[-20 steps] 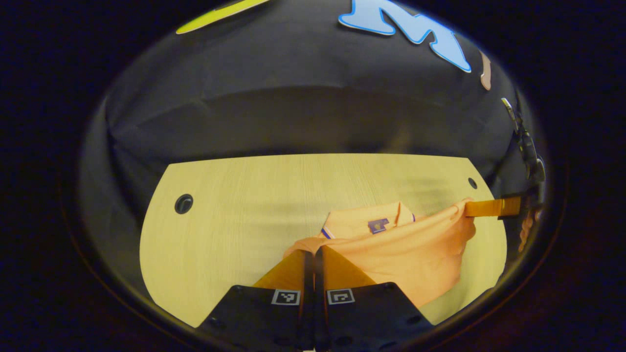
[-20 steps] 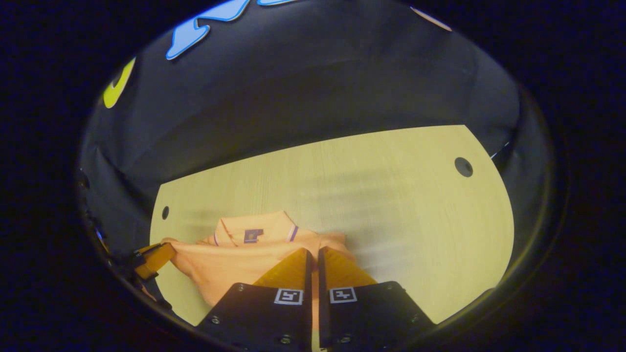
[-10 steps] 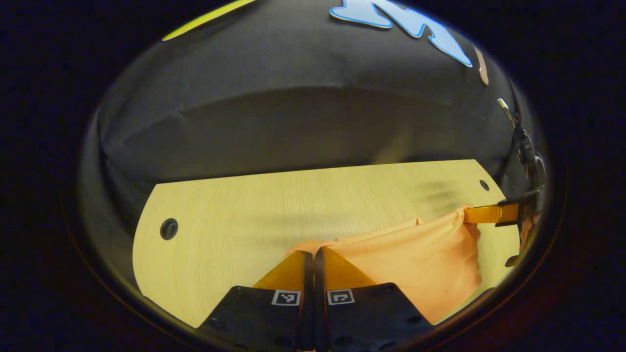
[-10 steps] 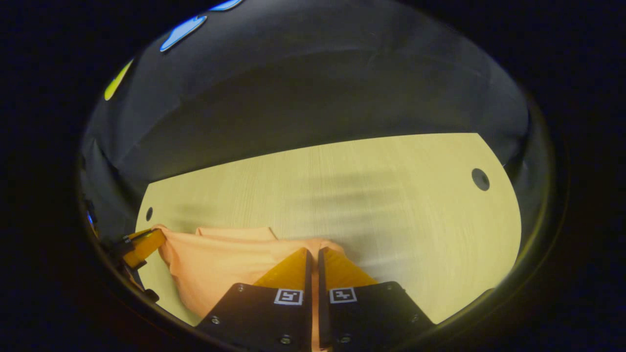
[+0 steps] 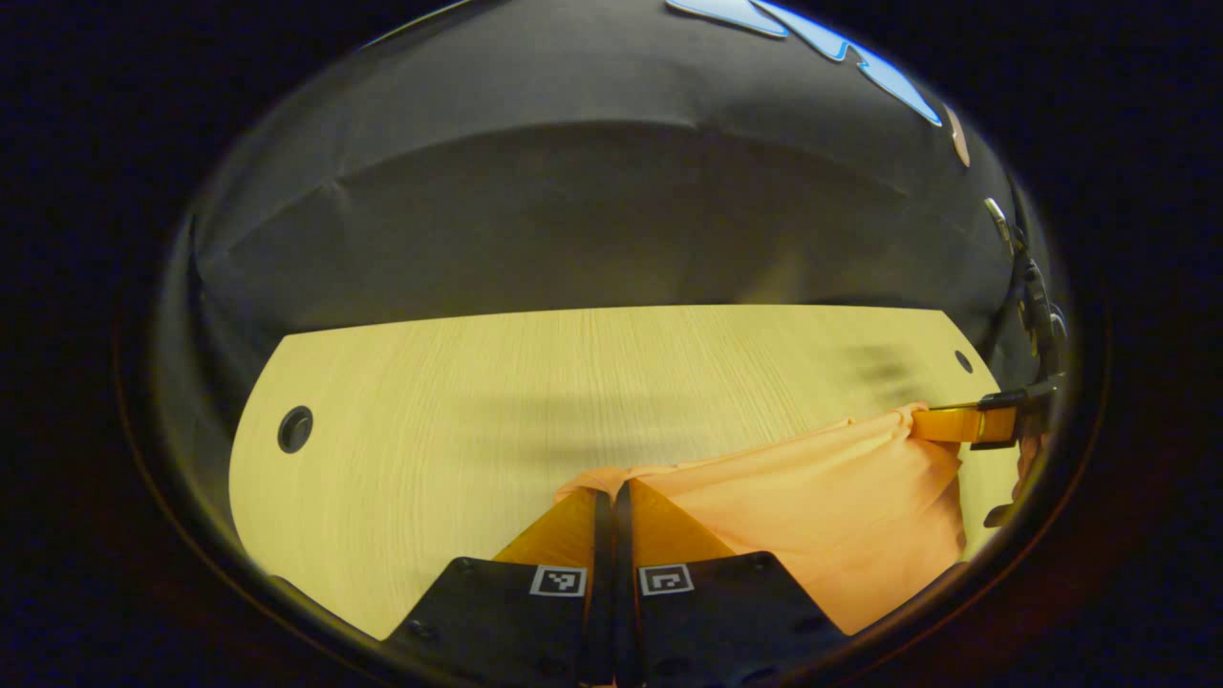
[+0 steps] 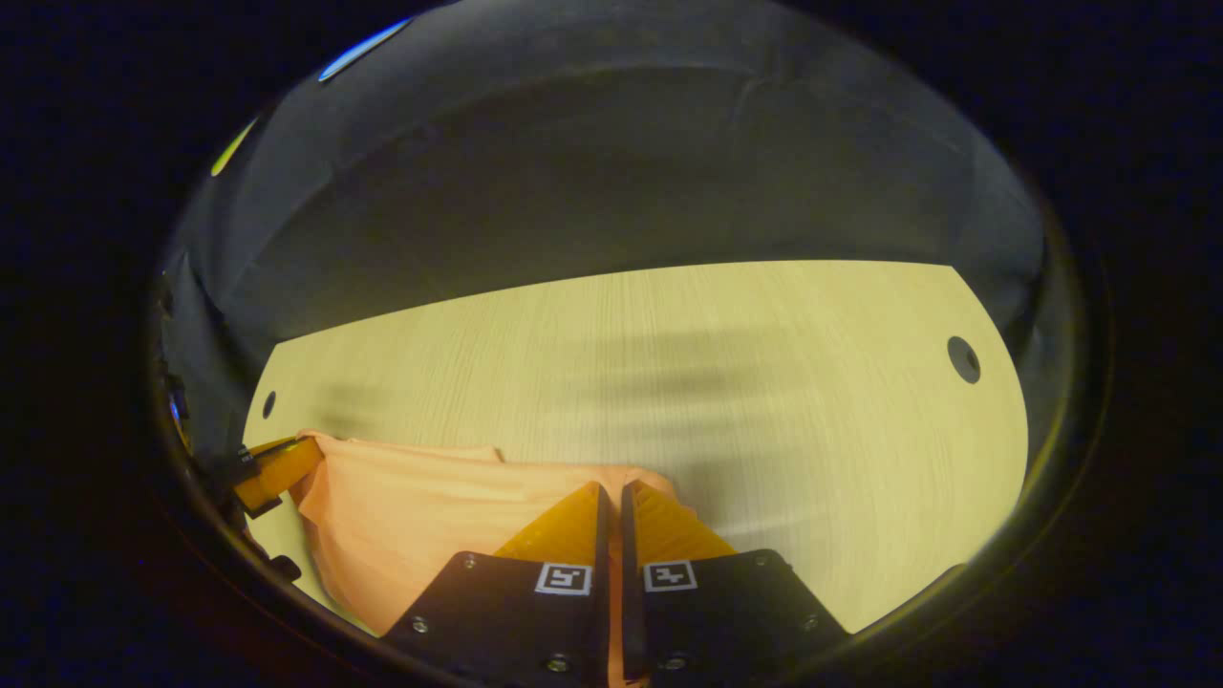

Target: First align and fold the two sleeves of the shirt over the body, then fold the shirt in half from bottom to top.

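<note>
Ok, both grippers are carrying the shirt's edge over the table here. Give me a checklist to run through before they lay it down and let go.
1. Left gripper shut on the shirt: ok.
2. Right gripper shut on the shirt: ok.
3. Held edge spans fairly taut between the grippers: ok.
4. Bare table ahead for the lay-down: ok.
5. Sleeves folded over the body underneath: cannot tell, hidden by the lifted cloth.
6. Held edge lines up with the collar end: cannot tell, collar covered.

Soft matt cloth shirt (image 5: 822, 506) gathers at the fingers (image 5: 573, 526); ahead, the table (image 5: 478, 401) shows smooth pale woodgrain.
</note>
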